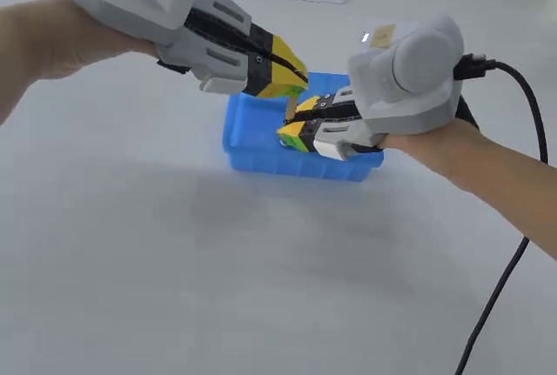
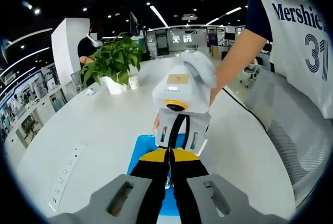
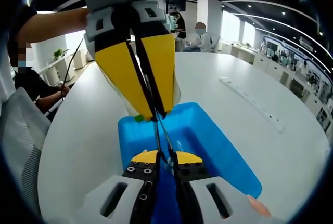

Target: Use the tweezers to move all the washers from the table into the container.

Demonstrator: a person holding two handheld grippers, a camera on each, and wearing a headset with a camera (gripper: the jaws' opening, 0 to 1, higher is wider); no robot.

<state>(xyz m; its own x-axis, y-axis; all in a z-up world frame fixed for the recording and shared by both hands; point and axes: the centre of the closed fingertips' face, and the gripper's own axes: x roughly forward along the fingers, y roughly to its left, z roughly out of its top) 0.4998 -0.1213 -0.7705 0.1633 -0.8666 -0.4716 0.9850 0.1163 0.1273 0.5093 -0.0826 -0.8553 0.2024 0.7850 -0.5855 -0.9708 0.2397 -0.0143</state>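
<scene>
Head view: left gripper (image 1: 283, 79), right gripper (image 1: 294, 131) over one container (image 1: 261, 159).

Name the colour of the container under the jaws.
The container is bright blue, plain; the right gripper view shows it best.

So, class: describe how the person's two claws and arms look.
Both the left claw and the right claw have pale grey housings, black middles and yellow tips. A black cable trails from the right one's domed housing. Forearms are bare; the jersey is white, numbered 31.
</scene>
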